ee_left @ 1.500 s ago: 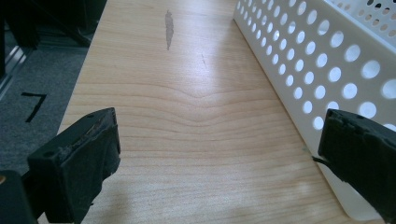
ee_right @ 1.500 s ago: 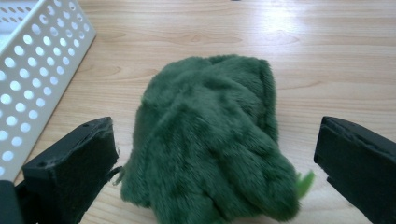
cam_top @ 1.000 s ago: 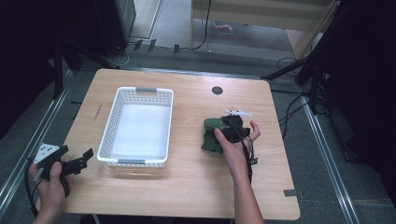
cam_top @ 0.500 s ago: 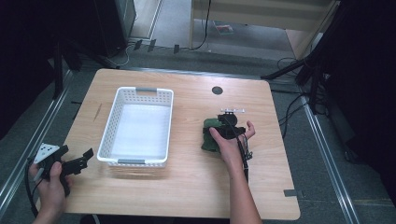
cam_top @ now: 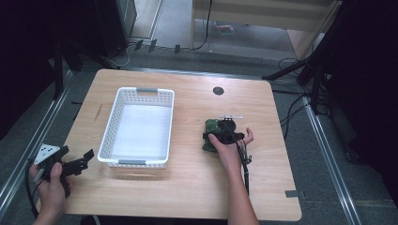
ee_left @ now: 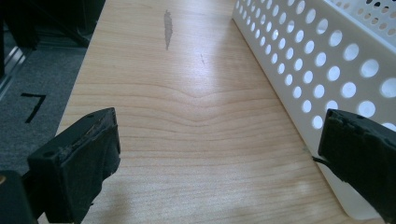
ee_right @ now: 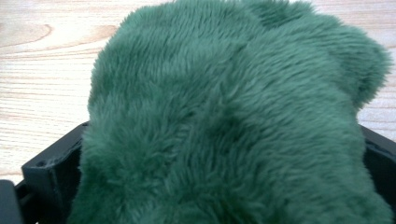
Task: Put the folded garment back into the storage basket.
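Judging from how things lie, we are early: our right gripper (cam_top: 224, 136) has its jaws around the green plush toy (ee_right: 233, 116) on the table (cam_top: 197, 192), not visibly squeezed. The white basket (cam_top: 141, 161), left of it, holds nothing; our left gripper (cam_top: 70, 165) waits open.

Deep green, shaggy plush toy (ee_right: 233, 116) between black jaws of the right gripper (cam_top: 225, 136). White basket (cam_top: 109, 140), walls dotted with round holes, grey handles. Pale wood-grain table (cam_top: 187, 187) bearing a dark streak and a black round hole. Left gripper (ee_left: 219, 158) black-jawed, grey plate spotted dark.
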`<state>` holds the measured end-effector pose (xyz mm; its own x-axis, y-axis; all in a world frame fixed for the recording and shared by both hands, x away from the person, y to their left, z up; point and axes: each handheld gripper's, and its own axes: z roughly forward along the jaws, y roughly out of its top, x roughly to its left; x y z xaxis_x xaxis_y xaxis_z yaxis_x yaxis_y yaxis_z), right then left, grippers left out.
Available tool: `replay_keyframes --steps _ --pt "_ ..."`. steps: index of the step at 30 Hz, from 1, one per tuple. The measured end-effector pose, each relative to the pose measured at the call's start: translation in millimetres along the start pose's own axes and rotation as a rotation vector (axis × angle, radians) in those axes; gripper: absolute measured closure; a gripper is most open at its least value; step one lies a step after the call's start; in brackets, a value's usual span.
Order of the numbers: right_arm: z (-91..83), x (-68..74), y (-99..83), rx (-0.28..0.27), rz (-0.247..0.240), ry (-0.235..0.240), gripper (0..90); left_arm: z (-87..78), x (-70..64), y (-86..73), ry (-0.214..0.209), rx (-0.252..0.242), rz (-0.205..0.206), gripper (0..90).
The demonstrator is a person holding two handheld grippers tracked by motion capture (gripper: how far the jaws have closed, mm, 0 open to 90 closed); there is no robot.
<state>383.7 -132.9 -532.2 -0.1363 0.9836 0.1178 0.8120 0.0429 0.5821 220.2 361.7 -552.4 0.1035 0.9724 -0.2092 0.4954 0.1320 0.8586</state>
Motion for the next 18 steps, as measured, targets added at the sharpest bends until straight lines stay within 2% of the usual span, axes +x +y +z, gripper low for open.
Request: replay_keyframes --steps 6,11,16,18 --pt "1.4 3.1 -6.8 -0.018 -0.023 -0.023 0.0 0.1 -0.2 0.0 0.000 0.001 0.002 0.0" --pt "3.7 10.4 -13.9 -0.040 -0.090 -0.077 0.0 0.0 -0.7 0.0 0.003 0.000 0.002 0.0" --pt "2.7 10.4 -17.0 -0.069 -0.079 -0.081 2.2 0.2 -0.7 -0.1 0.003 -0.001 0.000 0.0" --pt "1.3 10.6 -18.0 -0.087 -0.072 -0.085 8.4 0.3 -0.5 0.0 0.002 -0.001 0.002 0.0"
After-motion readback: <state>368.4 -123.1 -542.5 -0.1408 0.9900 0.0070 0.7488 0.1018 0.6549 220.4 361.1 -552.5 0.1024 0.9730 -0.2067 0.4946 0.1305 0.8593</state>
